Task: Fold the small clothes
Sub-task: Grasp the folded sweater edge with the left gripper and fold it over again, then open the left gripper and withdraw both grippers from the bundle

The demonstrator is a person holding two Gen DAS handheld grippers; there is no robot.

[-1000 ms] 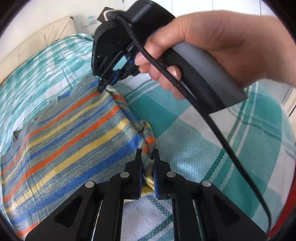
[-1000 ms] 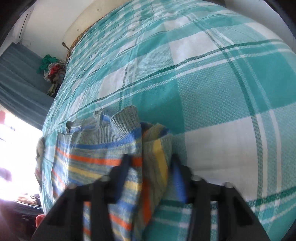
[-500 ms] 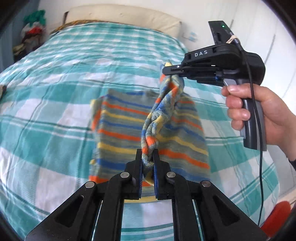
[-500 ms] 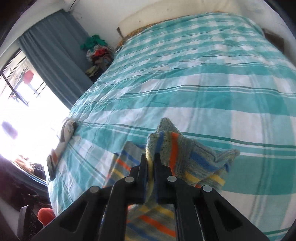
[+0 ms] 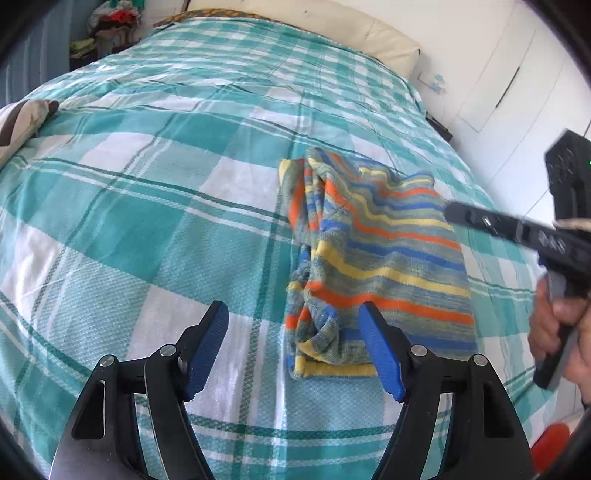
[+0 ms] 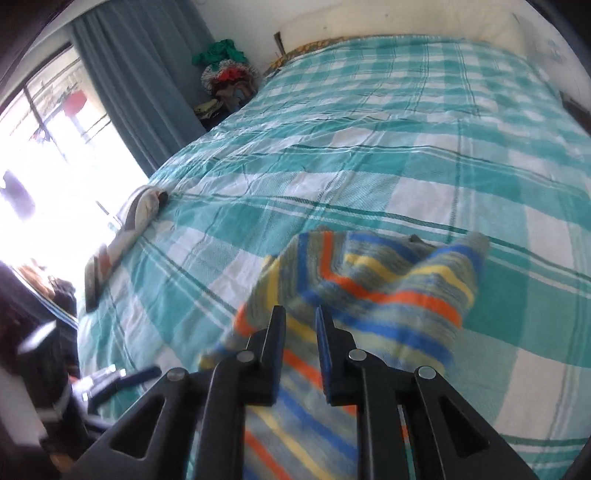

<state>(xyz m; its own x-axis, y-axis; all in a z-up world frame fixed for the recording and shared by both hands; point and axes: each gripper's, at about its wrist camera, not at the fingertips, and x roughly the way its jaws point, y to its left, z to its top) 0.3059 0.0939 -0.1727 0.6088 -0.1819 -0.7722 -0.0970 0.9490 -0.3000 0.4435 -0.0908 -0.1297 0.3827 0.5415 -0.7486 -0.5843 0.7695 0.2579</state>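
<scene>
A small knit garment [image 5: 373, 258] striped in orange, blue, yellow and grey lies folded on the teal checked bedspread [image 5: 147, 221]. Its left edge is bunched and twisted. My left gripper [image 5: 292, 308] hovers over the near left corner of it, jaws opening wide, and the pads press on nothing. My right gripper [image 5: 480, 221], held by a hand [image 5: 557, 325], reaches in from the right above the garment. In the right wrist view the right gripper [image 6: 300, 314] has a narrow gap, jaws opening, with the blurred garment [image 6: 388, 291] lying below and free of the pads.
A cream pillow [image 5: 332, 29] lies at the head of the bed. Another folded cloth [image 6: 144, 210] rests at the bed's window-side edge. A pile of clothes [image 6: 225, 74] stands by the blue curtain [image 6: 147, 74]. White cupboard doors [image 5: 498, 74] run along the right.
Both grippers held the garment's twisted edge stretched between them; now both have let go and it lies folded on the bed. Left jaws spread wide, right jaws parted slightly.
</scene>
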